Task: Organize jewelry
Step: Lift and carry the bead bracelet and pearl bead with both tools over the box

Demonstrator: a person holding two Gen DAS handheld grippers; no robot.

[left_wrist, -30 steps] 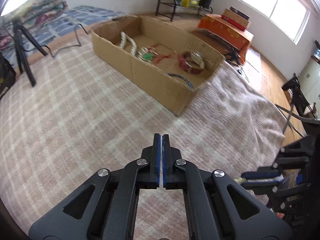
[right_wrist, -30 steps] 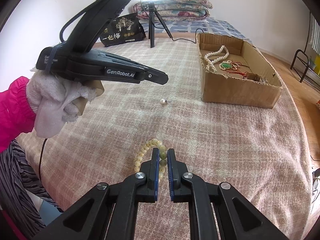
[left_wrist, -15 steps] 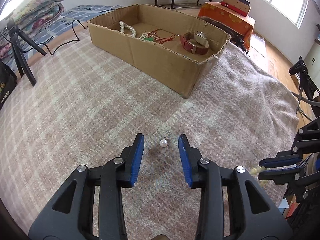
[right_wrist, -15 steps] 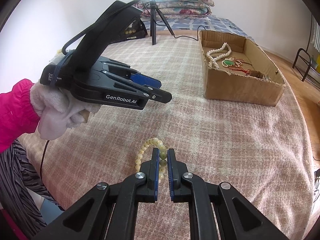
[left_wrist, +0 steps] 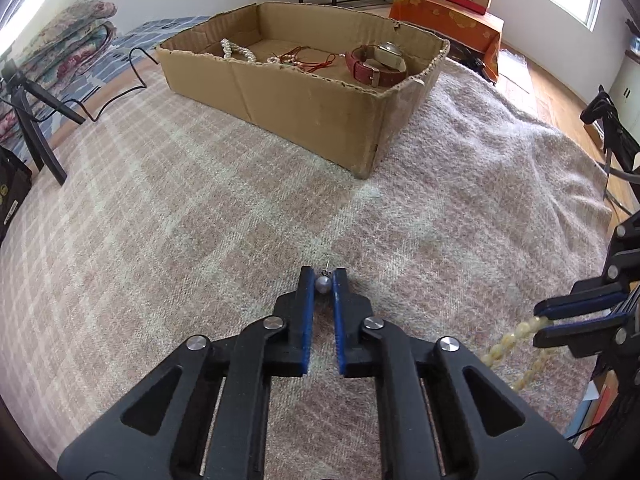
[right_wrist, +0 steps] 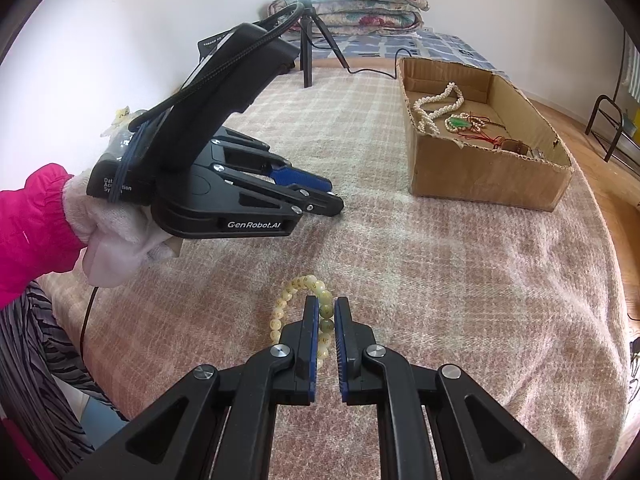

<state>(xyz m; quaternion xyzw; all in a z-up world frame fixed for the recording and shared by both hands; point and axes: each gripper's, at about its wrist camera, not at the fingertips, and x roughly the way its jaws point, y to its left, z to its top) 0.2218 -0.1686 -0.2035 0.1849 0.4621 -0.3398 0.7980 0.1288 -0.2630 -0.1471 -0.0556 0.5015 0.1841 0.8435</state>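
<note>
Your left gripper clamps a round pearl earring on the woven plaid blanket; your right gripper pinches a pale beaded bracelet; the cardboard box sits well apart.

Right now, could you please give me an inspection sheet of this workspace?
Surface: plaid blanket, lightly wrinkled.
Job's things: pearl earring between the left gripper's pads; yellow bead bracelet in the right gripper; cardboard box holding pearl necklace, green pendant, watch.
Clutter: nothing seen.
Grippers: left gripper shut on the earring; right gripper shut on the bracelet.
Cables: black cable near the tripod.
Surroundings: folded quilts, orange-covered table.
</note>
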